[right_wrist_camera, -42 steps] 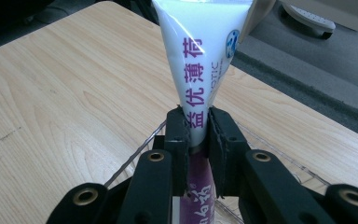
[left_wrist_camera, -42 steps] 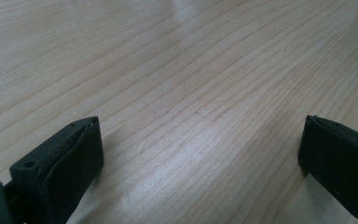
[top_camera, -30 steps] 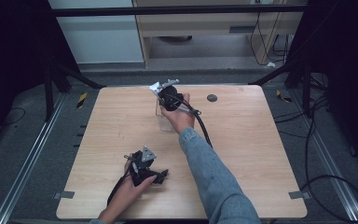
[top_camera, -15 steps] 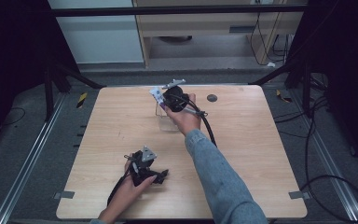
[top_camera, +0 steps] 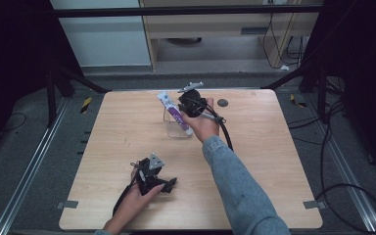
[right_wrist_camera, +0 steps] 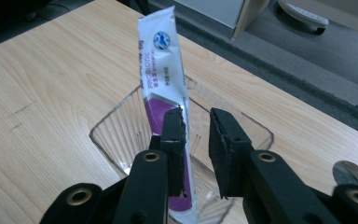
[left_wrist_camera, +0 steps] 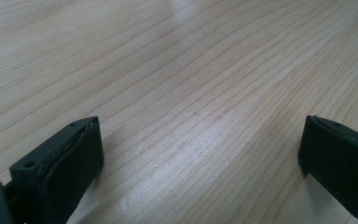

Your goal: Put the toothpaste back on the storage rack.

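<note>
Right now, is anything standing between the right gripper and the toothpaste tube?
Nothing visible. The toothpaste tube leans upright in the clear container, directly ahead of the right gripper. The jaws stand slightly apart, and the tube's edge runs close by one of them. Only the container's wall surrounds the tube's lower part.

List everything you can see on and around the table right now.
Table: 1, light wood, centre.
Container: 1, clear, far middle of the table.
Tube: 1, white and purple, standing tilted in the container.
Disc: 1, grey, near the far edge, right of the container.
Tape patches: 2, grey, front corners of the table.
Left gripper: 1, black, near the front edge, fingers wide apart, nothing between them.
Right gripper: 1, black, over the container, fingers slightly apart beside the tube.
Sleeve: 1, blue denim, right arm.
</note>
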